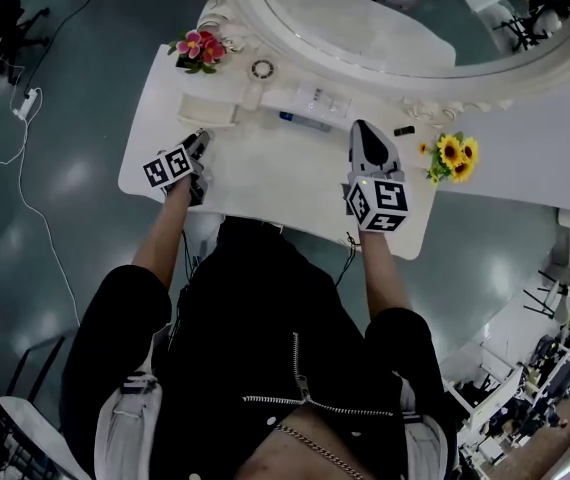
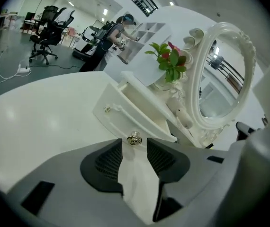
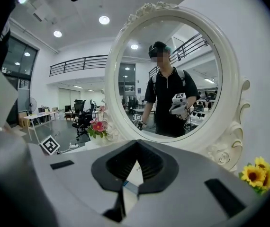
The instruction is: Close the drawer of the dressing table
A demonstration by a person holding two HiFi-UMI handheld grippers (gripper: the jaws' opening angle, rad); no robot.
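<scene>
The job was not yet done. The drawer (image 2: pixel 125 110) stood pulled out from the base of the mirror (image 2: pixel 222 79), at the back left of the dressing table (image 1: pixel 265 183), with its white front angled toward me. All of the closing was left to do.

My left gripper (image 2: pixel 135 148) sat low over the tabletop, right up against the drawer's front. Its jaws were a narrow way apart, and the small metal knob (image 2: pixel 134 138) sat just at their tips, in line with the gap. From that angle I could not be sure whether the pads touched the knob or stopped just short of it, but they did not look clamped on it. I judged that a straight push toward the mirror would send the drawer home.

My right gripper (image 3: pixel 136 148) was well apart from the drawer, over the right half of the table and facing the mirror. Its jaws were together at the tips and held nothing.
</scene>
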